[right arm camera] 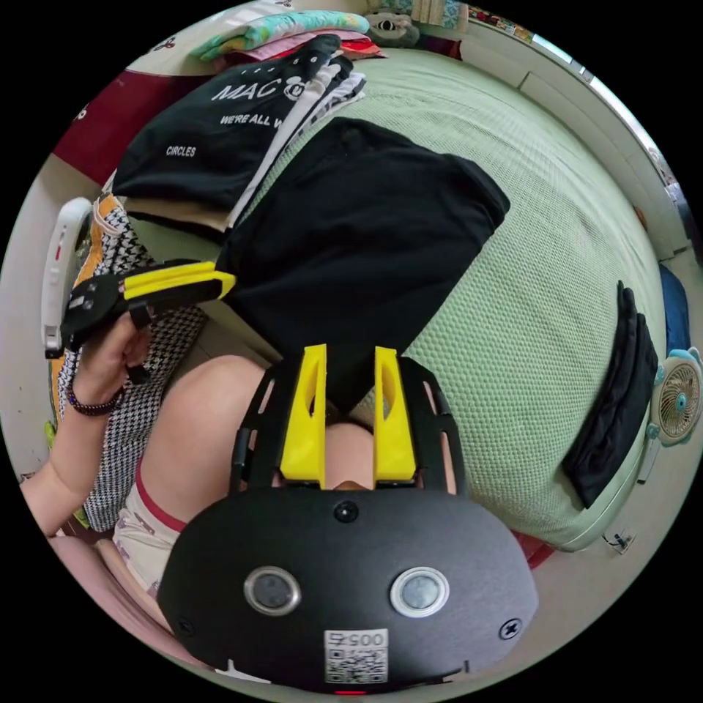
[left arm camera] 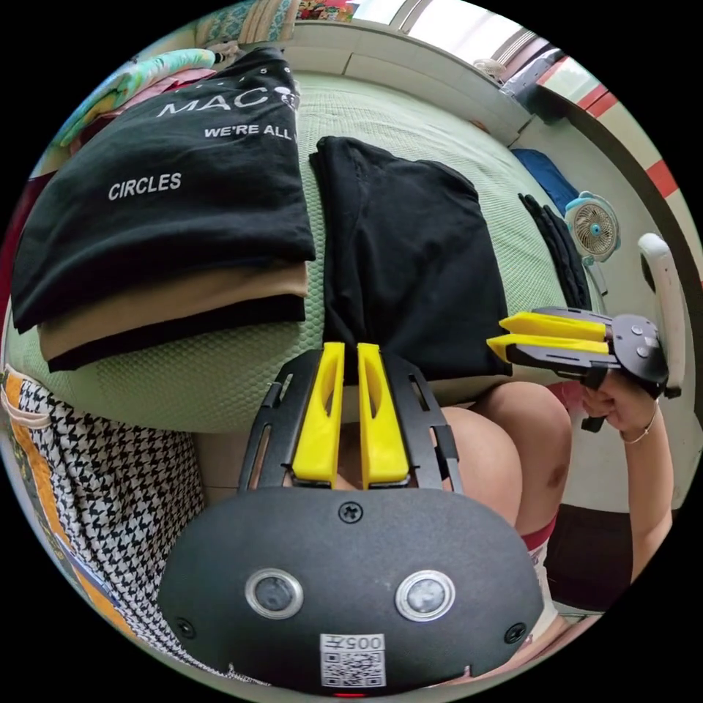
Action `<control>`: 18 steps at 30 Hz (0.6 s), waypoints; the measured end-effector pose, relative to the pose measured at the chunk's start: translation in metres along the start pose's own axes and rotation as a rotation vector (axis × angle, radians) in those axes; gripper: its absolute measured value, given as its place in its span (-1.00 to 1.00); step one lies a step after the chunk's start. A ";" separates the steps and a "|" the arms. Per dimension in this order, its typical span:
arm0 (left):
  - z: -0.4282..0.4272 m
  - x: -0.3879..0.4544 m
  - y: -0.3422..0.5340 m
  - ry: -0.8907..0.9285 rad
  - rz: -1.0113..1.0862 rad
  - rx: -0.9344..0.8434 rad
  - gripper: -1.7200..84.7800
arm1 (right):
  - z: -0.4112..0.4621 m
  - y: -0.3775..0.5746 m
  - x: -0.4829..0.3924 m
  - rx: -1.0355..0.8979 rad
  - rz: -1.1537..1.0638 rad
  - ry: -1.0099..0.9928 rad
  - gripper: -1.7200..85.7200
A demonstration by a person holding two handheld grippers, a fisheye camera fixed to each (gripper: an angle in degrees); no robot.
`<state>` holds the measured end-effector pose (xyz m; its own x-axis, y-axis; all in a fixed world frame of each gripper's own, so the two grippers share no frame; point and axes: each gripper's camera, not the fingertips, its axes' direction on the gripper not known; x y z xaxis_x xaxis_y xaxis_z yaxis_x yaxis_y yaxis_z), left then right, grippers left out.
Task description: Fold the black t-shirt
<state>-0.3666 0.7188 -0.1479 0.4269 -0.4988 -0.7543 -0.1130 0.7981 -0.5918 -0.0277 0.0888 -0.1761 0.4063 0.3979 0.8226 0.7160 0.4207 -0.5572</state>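
1. L gripper [left arm camera: 350, 351]: yellow jaws nearly together, thin slit between, tips at the near hem of the black t-shirt [left arm camera: 410, 256]; can't tell whether cloth is pinched.
2. R gripper [right arm camera: 350, 359]: jaws apart w/ a clear gap, tips over the shirt's near corner, nothing clamped. In the left gripper view its jaws look close together, tips at the shirt's near right corner.
3. Shirt lies already folded into a long panel on the green bed cover [right arm camera: 527, 307], near edge overhanging the bed toward the person's knee [right arm camera: 212, 410].
4. Key relation: shirt runs straight ahead of both tips, long axis pointing away from the person; both grippers sit at the near end, about equally close.
5. Both held low, level, by hands at the bed edge.
6. Stack of folded clothes [left arm camera: 168, 212] just beside the shirt, on L gripper's side.
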 end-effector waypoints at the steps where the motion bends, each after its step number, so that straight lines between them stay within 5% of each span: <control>1: -0.003 -0.002 0.003 -0.002 -0.014 0.014 -0.85 | 0.006 -0.003 -0.004 -0.014 0.004 0.022 -0.77; 18: -0.038 -0.019 0.034 0.013 0.006 0.114 -0.74 | 0.022 -0.044 -0.045 -0.042 0.039 0.053 -0.81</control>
<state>-0.4129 0.7422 -0.1646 0.4151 -0.4978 -0.7615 -0.0123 0.8339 -0.5518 -0.0897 0.0709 -0.1912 0.4630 0.3687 0.8060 0.7221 0.3705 -0.5842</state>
